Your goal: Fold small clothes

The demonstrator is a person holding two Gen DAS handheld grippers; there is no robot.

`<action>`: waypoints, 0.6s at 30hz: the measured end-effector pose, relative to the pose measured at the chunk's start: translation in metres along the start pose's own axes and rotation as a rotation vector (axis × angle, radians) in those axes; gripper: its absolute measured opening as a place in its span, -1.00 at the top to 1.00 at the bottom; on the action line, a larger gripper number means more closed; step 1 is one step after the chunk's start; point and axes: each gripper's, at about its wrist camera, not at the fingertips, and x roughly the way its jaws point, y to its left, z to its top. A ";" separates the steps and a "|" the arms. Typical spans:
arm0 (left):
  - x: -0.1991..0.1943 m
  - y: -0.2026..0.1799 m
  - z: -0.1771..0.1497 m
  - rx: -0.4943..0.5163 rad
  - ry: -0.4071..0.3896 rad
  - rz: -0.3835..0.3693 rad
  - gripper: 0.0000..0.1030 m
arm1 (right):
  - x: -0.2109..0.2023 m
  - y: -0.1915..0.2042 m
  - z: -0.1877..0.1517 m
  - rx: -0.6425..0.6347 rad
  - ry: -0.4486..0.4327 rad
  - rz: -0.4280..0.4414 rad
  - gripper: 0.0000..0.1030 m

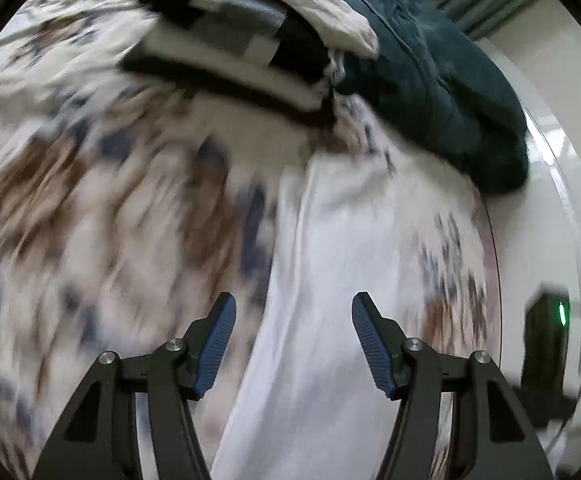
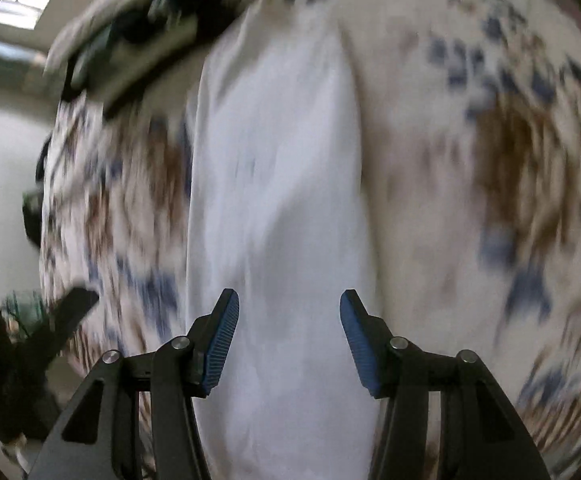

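Two grippers hang empty over a patterned cloth covering the table; a white garment lies along its middle, seemingly narrowed lengthwise, cross folds left to do; a clothes pile waits at the far edge; left gripper and right gripper both gape, grasping nothing.

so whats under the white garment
The white garment lies on a floral patterned cloth, which shows on both sides of it. Whatever sits beneath that cloth is covered, and the blur hides finer detail.
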 end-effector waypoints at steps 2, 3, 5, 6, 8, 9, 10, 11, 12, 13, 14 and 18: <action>0.042 -0.013 0.043 0.003 0.018 -0.029 -0.12 | -0.003 -0.015 0.044 0.014 -0.032 -0.009 -0.07; 0.061 -0.019 0.059 0.006 0.037 -0.029 -0.12 | -0.003 -0.022 0.064 0.022 -0.044 -0.008 -0.07; 0.098 -0.029 0.084 0.028 0.077 -0.001 -0.12 | 0.005 -0.031 0.097 0.036 -0.057 0.003 -0.07; 0.112 -0.033 0.091 0.049 0.091 0.012 -0.12 | 0.011 -0.034 0.113 0.041 -0.064 0.004 -0.07; 0.142 -0.047 0.100 0.119 0.139 0.041 -0.11 | 0.023 -0.042 0.141 0.046 -0.072 -0.019 -0.07; 0.153 -0.054 0.102 0.149 0.153 0.046 0.00 | 0.032 -0.044 0.150 0.052 -0.065 -0.024 -0.07; 0.160 -0.061 0.099 0.192 0.151 0.073 0.30 | 0.037 -0.046 0.157 0.059 -0.060 -0.022 -0.06; 0.163 -0.065 0.098 0.219 0.142 0.083 0.91 | 0.043 -0.051 0.166 0.072 -0.049 -0.017 -0.07; 0.162 -0.067 0.097 0.241 0.138 0.091 0.90 | 0.050 -0.056 0.172 0.084 -0.037 -0.013 -0.07; 0.153 -0.067 0.094 0.256 0.113 0.091 0.90 | 0.058 -0.056 0.175 0.092 -0.030 -0.011 -0.07; 0.147 -0.066 0.094 0.260 0.084 0.086 0.90 | 0.061 -0.061 0.180 0.100 -0.023 -0.003 -0.07; 0.122 -0.052 0.098 0.233 0.018 0.086 0.91 | 0.067 -0.067 0.189 0.117 -0.018 0.027 -0.07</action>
